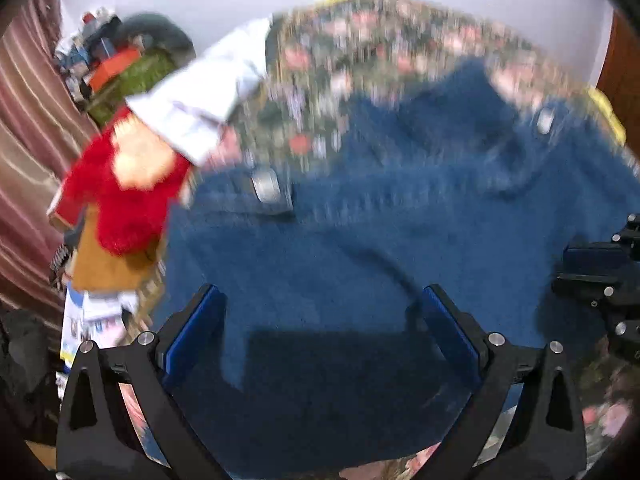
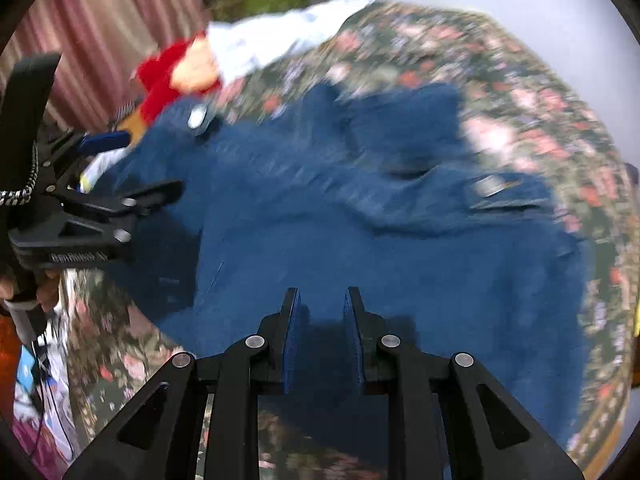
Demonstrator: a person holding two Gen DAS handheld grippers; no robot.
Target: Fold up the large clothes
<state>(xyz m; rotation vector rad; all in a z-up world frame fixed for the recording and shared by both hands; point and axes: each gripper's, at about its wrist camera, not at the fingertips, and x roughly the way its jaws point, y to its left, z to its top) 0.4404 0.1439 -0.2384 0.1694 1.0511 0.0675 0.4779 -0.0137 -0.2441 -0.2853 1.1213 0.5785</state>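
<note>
I hold my left gripper point(image 1: 320, 320) with its jaws spread as wide as they go and nothing between them, only the blue denim garment point(image 1: 380, 240) lying below. My right gripper point(image 2: 320, 332) is drawn in narrow; a slit shows between the blue pads point(image 2: 294, 344), and I can see no cloth pinched there, so I judge it empty too. Both hang tilted steeply down over the near edge of the garment, which I take as the stance for picking up a hem or side to start a fold.

The garment lies spread on the floral bedspread point(image 1: 340, 52), filling the middle of both wrist views. In the left view its long axis seems to run from about 5 o'clock, near my fingers, up toward 11 o'clock, where a pale metal-looking tab point(image 1: 266, 186) sits at a pocket-like flap; a second one point(image 1: 544, 120) shows at 1 o'clock. Blur hides whether it is jeans or a jacket. Its far part is rumpled and raised in ridges rather than flat.

At 10 o'clock in the left view a red fuzzy piece point(image 1: 120, 208) and a white cloth point(image 1: 200, 108) lie just beside the denim, set aside, I suppose, so the working area stays free. From the right view my left gripper point(image 2: 132, 208) sits at 9 o'clock, over the garment's left edge.
</note>
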